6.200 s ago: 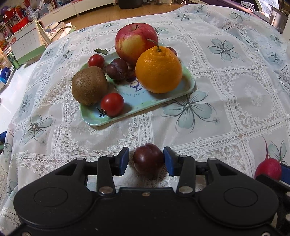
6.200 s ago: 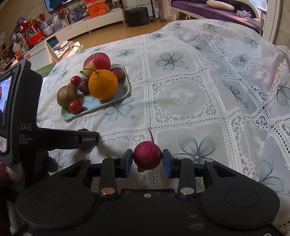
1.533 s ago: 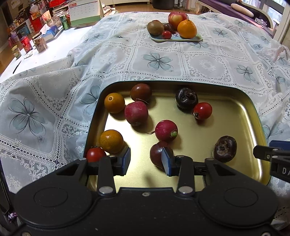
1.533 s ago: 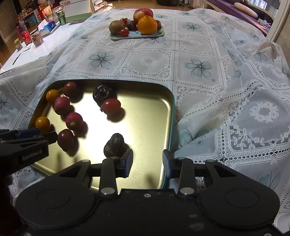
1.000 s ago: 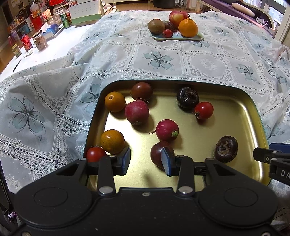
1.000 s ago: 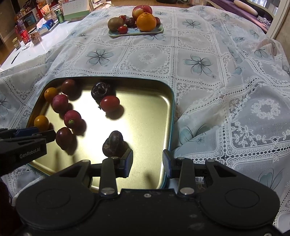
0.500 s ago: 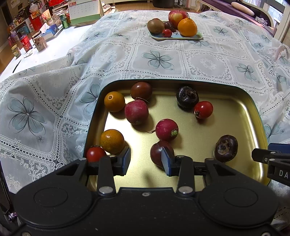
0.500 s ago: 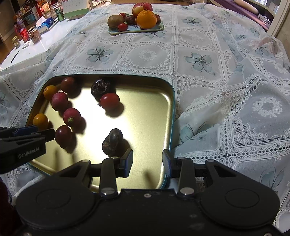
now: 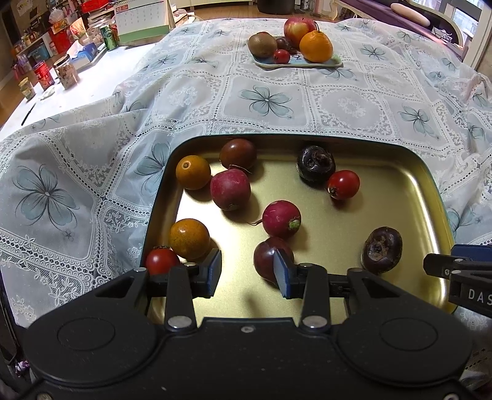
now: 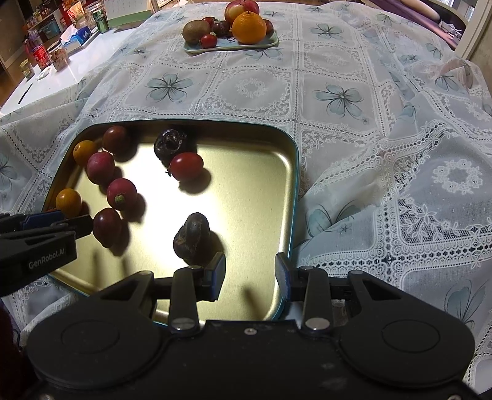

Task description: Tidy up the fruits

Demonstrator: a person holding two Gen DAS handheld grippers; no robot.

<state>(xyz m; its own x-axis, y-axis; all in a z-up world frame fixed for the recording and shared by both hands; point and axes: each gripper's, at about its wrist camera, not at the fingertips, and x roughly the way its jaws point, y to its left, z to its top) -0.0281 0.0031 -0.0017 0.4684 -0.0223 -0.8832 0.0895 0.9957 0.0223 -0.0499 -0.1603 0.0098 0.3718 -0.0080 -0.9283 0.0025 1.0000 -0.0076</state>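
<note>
Fruits are split across two spots right now: most of the small stuff sits loose in the gold metal tray [image 9: 427, 197] right under my claws, and the bigger pieces are on the light blue plate [image 10: 270, 41] well away across the lace tablecloth [image 10: 252, 86]. Guessing the tray is the sorting bin, since the high rim stops round things rolling off.

My left gripper [image 9: 247, 272] hangs wide open, holding nothing, with a dark plum [image 9: 267, 258] just beyond its right pad. My right gripper [image 10: 249, 277] is also spread and empty, low over the tray's near right corner, a wrinkly dark fruit [image 10: 192, 238] just off its left pad. A radish [image 9: 281, 218] lies mid-tray, two small oranges [image 9: 189, 238] and a cherry tomato [image 9: 162, 260] hug the left wall.

Readable text: "GenRobot.AI" on the side of the left tool in the right view, "DAS" cut off on the right tool in the left view. A desk calendar [image 9: 141, 18] way back shows "02", the rest is too small.
</note>
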